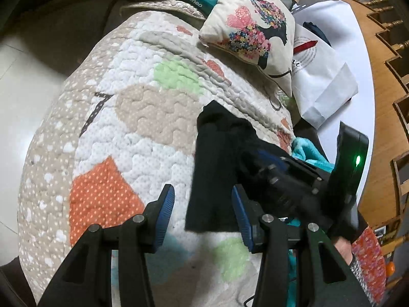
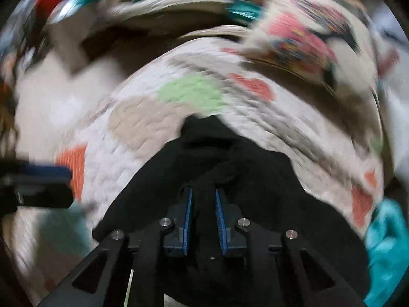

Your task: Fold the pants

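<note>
right gripper (image 2: 202, 213): blue-padded fingers (image 2: 188, 220) pinched on a bunched ridge of black cloth, fabric fills the narrow gap between the pads
left gripper (image 1: 203, 216): fingers (image 1: 166, 215) spread wide, nothing between them, hovering over the quilt just beside the hanging black cloth
pants (image 1: 219, 168): black, gathered up at the right gripper, loose end drooping down onto the quilt between the two grippers; in the right wrist view the pants (image 2: 230, 168) spread dark around and below the fingers, top edge peaking toward the green patch
right gripper seen from left wrist view (image 1: 288, 181): black body with a green light lit on its side, pants draped over its front end, so the fingers there are hidden
quilt (image 1: 143, 117): padded bed cover, white and beige with orange, green and tan patches, a dark 7 printed on it; pants rest on its right part
pillow (image 1: 251, 23): cream with floral print, lying at the far edge of the quilt, well apart from the pants
white paper bag (image 1: 324, 76): just beside the pillow, on the right
teal cloth (image 2: 386, 245): at the right edge of the quilt, near the pants
right wrist view: heavily motion-blurred, background detail cannot be read
</note>
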A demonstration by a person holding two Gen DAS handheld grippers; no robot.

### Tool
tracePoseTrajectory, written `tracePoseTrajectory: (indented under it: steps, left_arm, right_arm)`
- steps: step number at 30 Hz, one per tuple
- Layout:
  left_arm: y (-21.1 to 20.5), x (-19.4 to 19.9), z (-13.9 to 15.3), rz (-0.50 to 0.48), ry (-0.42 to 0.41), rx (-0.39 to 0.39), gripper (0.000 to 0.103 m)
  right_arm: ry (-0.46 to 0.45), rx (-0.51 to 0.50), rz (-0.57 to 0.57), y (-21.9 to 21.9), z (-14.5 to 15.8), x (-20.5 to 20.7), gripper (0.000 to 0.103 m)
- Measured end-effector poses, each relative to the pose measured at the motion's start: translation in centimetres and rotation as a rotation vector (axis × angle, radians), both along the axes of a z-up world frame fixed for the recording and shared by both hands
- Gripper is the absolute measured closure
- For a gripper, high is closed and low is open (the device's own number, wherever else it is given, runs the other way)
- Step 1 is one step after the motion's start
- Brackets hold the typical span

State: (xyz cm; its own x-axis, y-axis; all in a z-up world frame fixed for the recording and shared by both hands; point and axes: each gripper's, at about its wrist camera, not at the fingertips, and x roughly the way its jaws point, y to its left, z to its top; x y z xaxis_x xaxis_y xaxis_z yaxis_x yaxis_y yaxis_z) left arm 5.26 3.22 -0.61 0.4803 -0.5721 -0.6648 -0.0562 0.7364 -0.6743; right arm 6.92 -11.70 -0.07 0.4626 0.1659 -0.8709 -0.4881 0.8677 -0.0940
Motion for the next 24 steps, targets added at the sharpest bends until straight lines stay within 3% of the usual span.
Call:
tracePoseTrajectory:
  steps: [5, 7, 9, 10, 13, 16, 18, 19, 20, 21, 22, 24]
  left_arm:
    - [-2.8, 1.7, -0.4, -0.046, -0.004, -0.007, 0.058]
    - [-4.4, 2.1, -1.1, -0.073, 0.009, -0.008, 0.058]
    - [-5.4, 2.2, -1.9, -0.095, 0.024, -0.027, 0.058]
    - [-5.8, 2.2, -2.3, -0.105, 0.03, -0.033, 0.058]
    - [-7.0, 2.1, -2.7, -0.134, 0.023, -0.036, 0.055]
    - [-7.4, 2.3, -3.1, -0.139, 0.011, -0.038, 0.05]
    - [-7.6, 2.4, -3.7, -0.131, 0.017, -0.049, 0.049]
    - [-7.7, 2.6, -4.0, -0.129, 0.022, -0.049, 0.049]
    - [-8.0, 2.7, -4.4, -0.13, 0.031, -0.042, 0.049]
    - [-8.2, 2.8, -4.8, -0.135, 0.04, -0.032, 0.052]
    - [-8.5, 2.9, -5.1, -0.137, 0.051, -0.017, 0.072]
    - [-8.6, 3.1, -5.6, -0.124, 0.078, 0.029, 0.089]
  right_arm:
    - [0.124, 0.249, -0.296, -8.8, -0.2, 2.9, 0.083]
    - [0.161, 0.267, -0.381, -11.2, -1.2, 3.1, 0.081]
    - [0.178, 0.259, -0.479, -13.7, -2.0, 3.0, 0.069]
    - [0.18, 0.249, -0.516, -14.6, -2.0, 2.8, 0.055]
    - [0.138, 0.227, -0.582, -16.3, -0.9, 2.8, 0.053]
    - [0.087, 0.217, -0.515, -14.5, 1.3, 3.6, 0.051]
    - [0.086, 0.24, -0.393, -11.3, 2.5, 4.5, 0.036]
    - [0.09, 0.246, -0.327, -9.5, 3.0, 4.9, 0.022]
    - [0.1, 0.248, -0.269, -7.8, 3.1, 5.2, 0.016]
    - [0.12, 0.239, -0.203, -5.5, 2.9, 5.9, 0.016]
    - [0.136, 0.224, -0.162, -4.0, 2.7, 6.3, 0.016]
    - [0.166, 0.156, -0.072, 0.0, 1.4, 7.4, 0.016]
